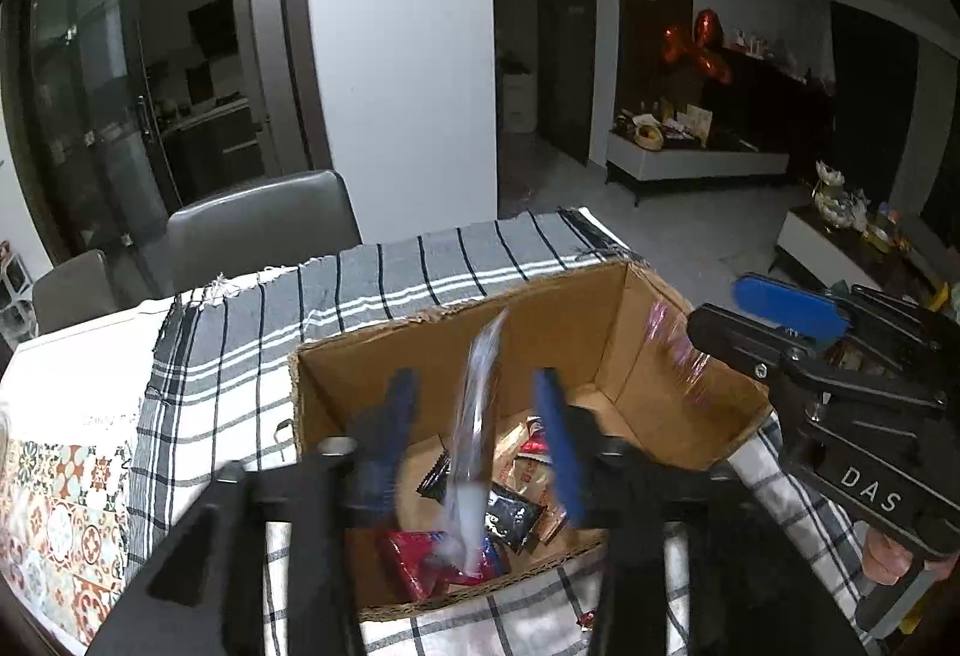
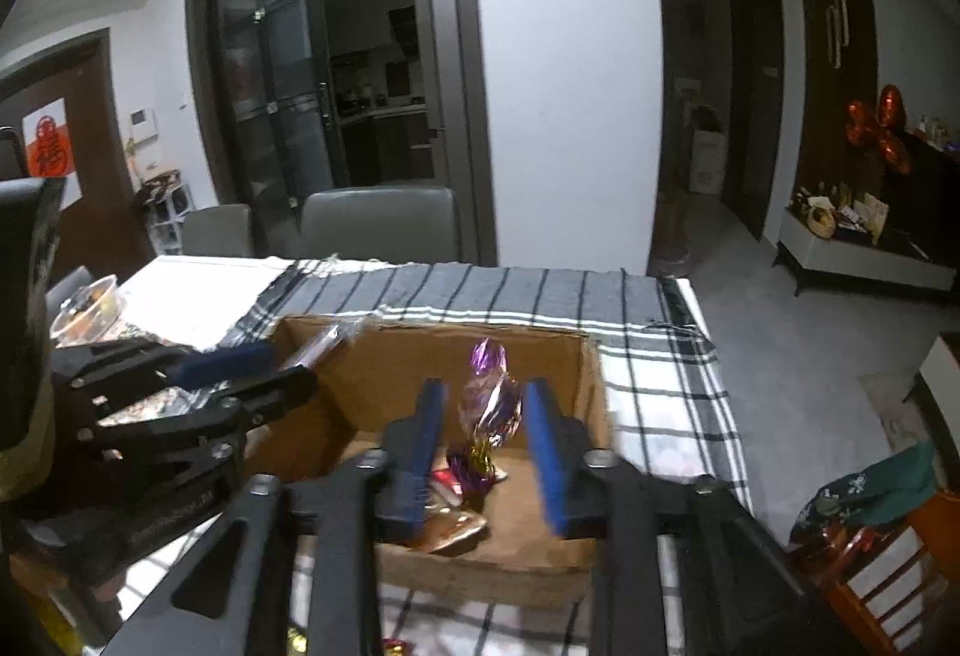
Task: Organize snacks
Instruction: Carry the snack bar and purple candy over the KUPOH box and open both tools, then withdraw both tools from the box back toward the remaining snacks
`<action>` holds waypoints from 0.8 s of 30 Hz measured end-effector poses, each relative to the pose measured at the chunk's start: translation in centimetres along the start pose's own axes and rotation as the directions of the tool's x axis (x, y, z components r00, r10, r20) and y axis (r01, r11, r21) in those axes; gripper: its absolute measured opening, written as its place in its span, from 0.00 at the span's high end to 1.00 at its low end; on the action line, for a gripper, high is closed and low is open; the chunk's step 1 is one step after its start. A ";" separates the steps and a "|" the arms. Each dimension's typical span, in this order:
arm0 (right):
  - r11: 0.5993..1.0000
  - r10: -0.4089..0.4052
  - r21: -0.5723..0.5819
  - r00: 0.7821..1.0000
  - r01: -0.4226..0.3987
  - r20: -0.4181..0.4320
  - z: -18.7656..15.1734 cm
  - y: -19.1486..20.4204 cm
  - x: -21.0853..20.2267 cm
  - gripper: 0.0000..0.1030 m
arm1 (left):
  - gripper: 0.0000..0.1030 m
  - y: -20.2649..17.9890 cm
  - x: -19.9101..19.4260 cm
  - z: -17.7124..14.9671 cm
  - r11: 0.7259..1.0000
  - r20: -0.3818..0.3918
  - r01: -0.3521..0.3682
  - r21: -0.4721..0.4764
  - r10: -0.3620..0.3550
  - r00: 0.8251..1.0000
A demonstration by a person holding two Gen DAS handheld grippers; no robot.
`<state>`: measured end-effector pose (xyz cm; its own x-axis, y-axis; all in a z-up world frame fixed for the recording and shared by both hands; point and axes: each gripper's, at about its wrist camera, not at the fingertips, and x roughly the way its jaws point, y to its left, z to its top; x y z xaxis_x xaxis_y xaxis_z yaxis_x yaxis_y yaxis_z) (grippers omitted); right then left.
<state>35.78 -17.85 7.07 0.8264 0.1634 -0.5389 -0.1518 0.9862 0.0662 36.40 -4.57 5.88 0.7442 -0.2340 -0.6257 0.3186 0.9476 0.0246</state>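
Note:
An open cardboard box [image 1: 570,332] [image 2: 390,368] stands on a checked cloth, with several wrapped snacks in it, among them a black packet [image 1: 510,518] and a red one [image 1: 414,560]. My left gripper [image 1: 474,380] is open above the box. A blurred clear blue-and-white wrapper [image 1: 474,446] hangs loose between its blue fingers, touching neither pad. My right gripper [image 2: 485,386] is open over the box too. A purple foil candy [image 2: 489,404] sits in the gap, free of both pads. Each gripper also shows at the edge of the other's view: the right gripper [image 1: 774,320] and the left gripper [image 2: 252,368].
The checked cloth [image 1: 240,356] covers the table's near part, and a patterned tile mat [image 1: 66,524] lies at the left. Grey chairs [image 2: 378,224] stand behind the table. A clear bowl [image 2: 90,305] sits far left. A hand [image 1: 888,560] holds the right gripper's handle.

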 end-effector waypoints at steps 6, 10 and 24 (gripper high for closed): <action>0.999 -0.013 0.034 1.000 0.013 0.001 -1.1 -0.9 -2.1 0.59 | 0.48 -1.0 -2.3 -1.1 1.000 0.016 -0.029 0.000 0.029 0.999; 0.998 0.001 0.055 1.000 0.000 -0.012 -2.1 -1.1 -3.8 0.59 | 0.48 -2.0 -4.1 -2.3 1.000 0.013 -0.007 0.003 0.007 1.000; 0.997 0.028 0.079 1.000 -0.027 -0.002 -7.6 -1.1 -9.5 0.59 | 0.48 -5.2 -9.7 -7.6 0.999 0.051 0.023 0.044 -0.025 0.998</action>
<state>24.02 -20.72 5.74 0.8208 0.1904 -0.5386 -0.1311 0.9804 0.1468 23.04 -5.59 5.89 0.7650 -0.2690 -0.5851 0.3614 0.9313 0.0445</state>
